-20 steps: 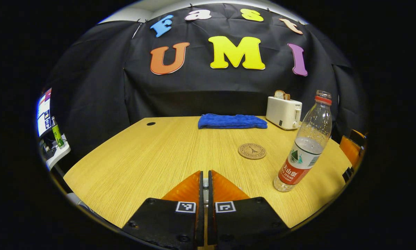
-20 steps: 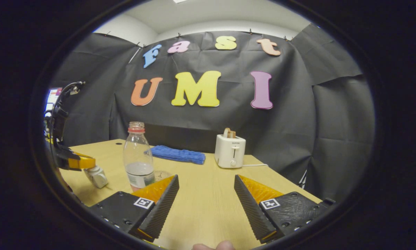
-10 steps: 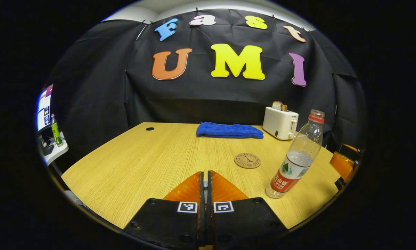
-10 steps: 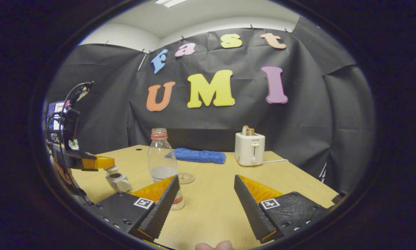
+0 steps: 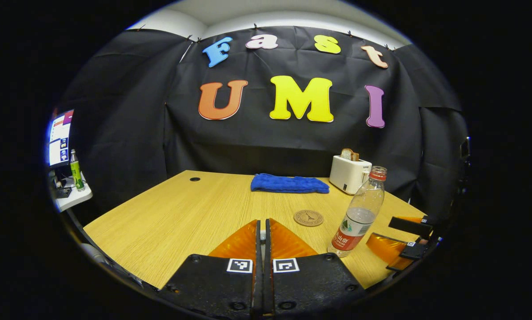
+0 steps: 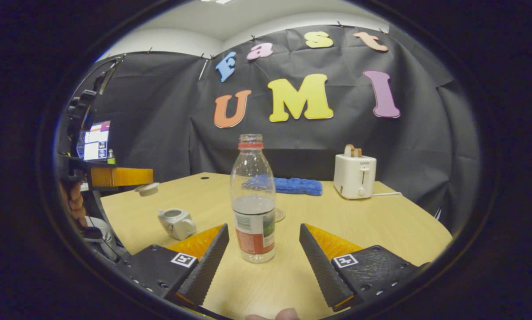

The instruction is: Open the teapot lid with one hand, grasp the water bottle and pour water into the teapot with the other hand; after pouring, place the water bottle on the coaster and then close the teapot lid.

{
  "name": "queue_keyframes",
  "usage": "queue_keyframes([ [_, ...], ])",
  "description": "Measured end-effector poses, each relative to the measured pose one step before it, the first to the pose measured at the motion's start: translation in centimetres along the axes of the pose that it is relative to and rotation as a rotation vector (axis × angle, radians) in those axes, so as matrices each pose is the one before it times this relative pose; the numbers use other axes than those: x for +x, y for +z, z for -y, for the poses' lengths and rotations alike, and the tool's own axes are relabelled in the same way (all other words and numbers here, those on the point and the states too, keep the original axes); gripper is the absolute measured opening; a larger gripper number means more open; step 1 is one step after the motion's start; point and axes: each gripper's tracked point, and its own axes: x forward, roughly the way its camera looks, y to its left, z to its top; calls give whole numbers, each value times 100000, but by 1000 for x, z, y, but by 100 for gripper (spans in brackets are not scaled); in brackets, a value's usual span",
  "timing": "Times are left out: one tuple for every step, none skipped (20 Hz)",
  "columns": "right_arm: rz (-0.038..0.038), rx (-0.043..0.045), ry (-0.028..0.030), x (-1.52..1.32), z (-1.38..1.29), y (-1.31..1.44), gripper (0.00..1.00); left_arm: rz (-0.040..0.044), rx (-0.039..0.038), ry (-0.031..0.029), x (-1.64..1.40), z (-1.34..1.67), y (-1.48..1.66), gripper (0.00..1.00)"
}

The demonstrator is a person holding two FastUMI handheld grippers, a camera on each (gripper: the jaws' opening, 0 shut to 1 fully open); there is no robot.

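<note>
Table matt wood grain; bottle clear glossy plastic; towel fluffy cloth; teapot glossy ceramic; toaster smooth plastic

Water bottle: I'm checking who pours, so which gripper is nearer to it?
Right. The right gripper is open, its fingers flanking the water bottle without touching. The left gripper holds the teapot lid up above the teapot, off to the side.
</note>
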Motion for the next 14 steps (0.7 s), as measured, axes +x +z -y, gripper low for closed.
queue_keyframes([
  [-721,-66,144,708,-140,-193,95,367,241,494,-202,-154,110,3],
  [-471,161,342,660,-192,-145,98,315,458,636,-304,-224,-14,3],
  [-603,122,239,631,-214,-80,98,439,404,572,-216,-209,9,3],
  [-557,194,71,708,-260,-51,98,418,351,549,-209,-158,154,3],
  [-766,44,-61,598,-46,-64,98,547,98,491,-154,-183,107,3],
  [-507,220,50,460,-182,-156,96,457,-305,273,-24,-123,200,3],
  [-186,653,-274,403,-84,85,96,180,-820,90,79,-115,40,3],
  [16,721,-438,199,-56,-55,96,177,-718,148,-81,-125,16,3],
  [72,589,-297,14,-50,16,96,202,-437,254,55,-127,-40,3],
  [87,239,-496,61,-16,-62,95,62,-206,257,66,-251,77,3],
  [116,195,-505,247,-92,-21,94,151,-166,208,-28,-153,-51,3],
  [345,184,-372,107,-91,211,91,-16,-248,109,-18,-102,-25,3],
  [351,-12,-476,78,-11,78,89,-50,-390,126,14,-183,-39,3],
  [278,-198,-424,-39,-56,113,87,109,-434,178,37,-270,-96,3],
])
